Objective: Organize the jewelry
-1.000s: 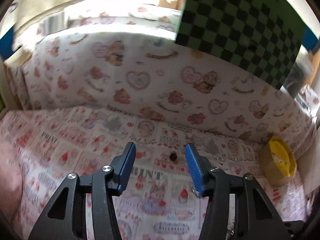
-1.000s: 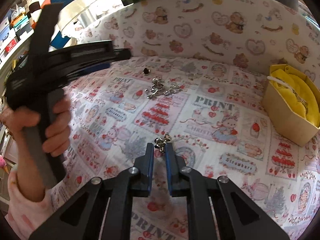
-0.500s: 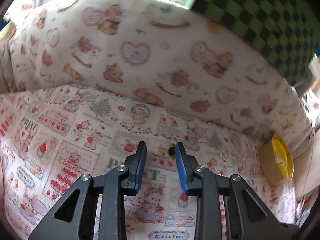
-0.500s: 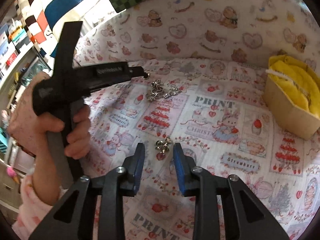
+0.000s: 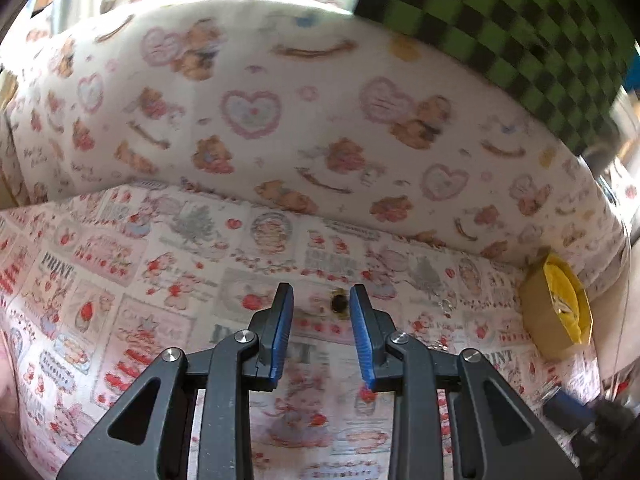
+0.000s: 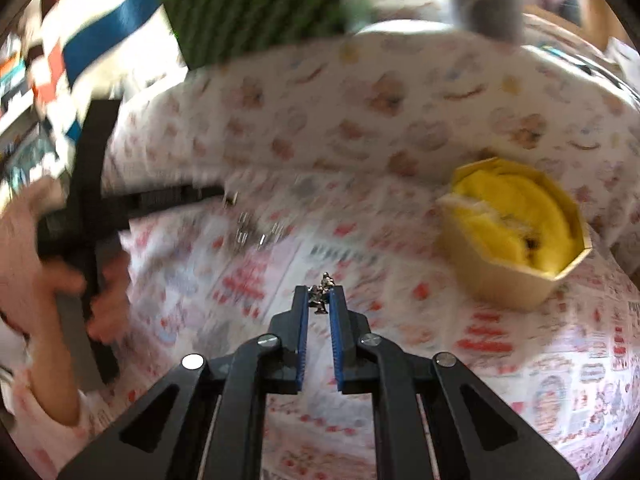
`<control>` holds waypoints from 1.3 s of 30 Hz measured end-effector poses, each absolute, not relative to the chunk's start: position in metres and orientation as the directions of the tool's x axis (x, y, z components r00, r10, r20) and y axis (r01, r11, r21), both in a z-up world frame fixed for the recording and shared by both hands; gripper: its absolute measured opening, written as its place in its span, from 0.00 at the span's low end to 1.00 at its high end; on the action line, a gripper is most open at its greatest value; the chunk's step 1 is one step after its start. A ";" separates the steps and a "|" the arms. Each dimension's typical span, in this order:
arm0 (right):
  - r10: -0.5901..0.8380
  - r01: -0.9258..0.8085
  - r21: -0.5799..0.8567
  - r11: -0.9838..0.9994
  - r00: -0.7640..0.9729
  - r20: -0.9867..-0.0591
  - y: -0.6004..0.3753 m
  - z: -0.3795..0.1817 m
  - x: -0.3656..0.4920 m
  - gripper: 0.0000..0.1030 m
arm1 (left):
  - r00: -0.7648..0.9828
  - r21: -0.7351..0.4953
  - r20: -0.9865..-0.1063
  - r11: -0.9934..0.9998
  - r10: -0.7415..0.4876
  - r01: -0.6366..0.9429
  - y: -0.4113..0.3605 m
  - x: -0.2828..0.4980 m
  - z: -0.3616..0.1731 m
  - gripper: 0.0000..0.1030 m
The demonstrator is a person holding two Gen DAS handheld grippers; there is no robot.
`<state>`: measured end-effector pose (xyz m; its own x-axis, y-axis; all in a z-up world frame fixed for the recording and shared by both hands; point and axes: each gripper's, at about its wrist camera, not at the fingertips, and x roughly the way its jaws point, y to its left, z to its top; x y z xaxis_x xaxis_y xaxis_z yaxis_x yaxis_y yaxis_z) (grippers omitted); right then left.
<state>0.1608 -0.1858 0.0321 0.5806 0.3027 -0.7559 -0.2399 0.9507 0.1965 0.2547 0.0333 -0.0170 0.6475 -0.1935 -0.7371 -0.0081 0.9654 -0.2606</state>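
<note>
In the left wrist view my left gripper (image 5: 320, 300) is open, its blue pads either side of a small dark bead earring (image 5: 339, 304) lying on the printed cloth, close to the right pad. In the right wrist view my right gripper (image 6: 320, 300) is shut on a small silver charm (image 6: 322, 294) and holds it above the cloth. The left gripper also shows in the right wrist view (image 6: 224, 194), held by a hand, its tips near the dark earring (image 6: 230, 199). A tan octagonal box with yellow lining (image 6: 516, 232) stands at the right; it also shows in the left wrist view (image 5: 556, 308).
A loose pile of silver jewelry (image 6: 252, 232) lies on the cloth between the two grippers. A padded wall with a bear-and-heart print (image 5: 320, 128) rises behind the cloth. A green checkered board (image 5: 500, 20) stands behind it. The right wrist view is motion-blurred.
My right gripper has shut on the silver charm and lifted it, swinging toward the box. My left gripper has moved in closer to the dark earring and stayed open.
</note>
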 end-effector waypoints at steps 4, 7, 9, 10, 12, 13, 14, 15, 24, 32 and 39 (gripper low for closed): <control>0.274 -0.177 0.209 0.962 0.620 -0.736 -0.204 0.043 0.164 0.09 | 0.664 -0.162 -0.733 0.986 -0.149 0.042 0.006 0.247 -0.018 0.19; 0.270 -0.157 0.220 0.963 0.621 -0.736 -0.214 0.044 0.169 0.09 | 0.668 -0.124 -0.735 0.992 -0.117 0.038 -0.001 0.248 -0.021 0.01; 0.265 -0.149 0.221 0.964 0.626 -0.734 -0.216 0.044 0.170 0.09 | 0.662 -0.170 -0.730 0.983 -0.170 0.065 0.000 0.249 -0.021 0.00; 0.264 -0.145 0.223 0.964 0.627 -0.733 -0.217 0.043 0.172 0.09 | 0.665 -0.185 -0.725 0.981 -0.180 0.064 0.001 0.249 -0.019 0.00; 0.260 -0.136 0.226 0.964 0.632 -0.730 -0.223 0.046 0.167 0.09 | 0.685 -0.193 -0.709 0.980 -0.168 0.040 0.004 0.247 -0.015 0.00; 0.257 -0.128 0.229 0.965 0.638 -0.726 -0.226 0.047 0.168 0.09 | 0.694 -0.197 -0.702 0.980 -0.162 0.030 0.010 0.244 -0.011 0.00; 0.256 -0.123 0.232 0.965 0.643 -0.722 -0.228 0.047 0.167 0.09 | 0.701 -0.208 -0.694 0.978 -0.166 0.026 0.019 0.239 -0.006 0.00; 0.255 -0.116 0.238 0.964 0.649 -0.717 -0.231 0.049 0.168 0.09 | 0.706 -0.222 -0.687 0.975 -0.174 0.025 0.025 0.236 -0.001 0.00; 0.229 -0.056 0.261 0.964 0.676 -0.700 -0.257 0.050 0.172 0.09 | 0.596 -0.163 -0.779 0.981 -0.194 0.107 0.023 0.230 0.021 0.06; 0.172 0.010 0.255 0.967 0.712 -0.681 -0.279 0.052 0.175 0.09 | 0.552 -0.085 -0.827 0.994 -0.108 0.066 0.007 0.255 0.031 0.18; 0.144 0.015 0.222 0.975 0.718 -0.681 -0.276 0.052 0.175 0.09 | 0.547 -0.168 -0.819 0.984 -0.176 0.065 0.017 0.254 0.022 0.18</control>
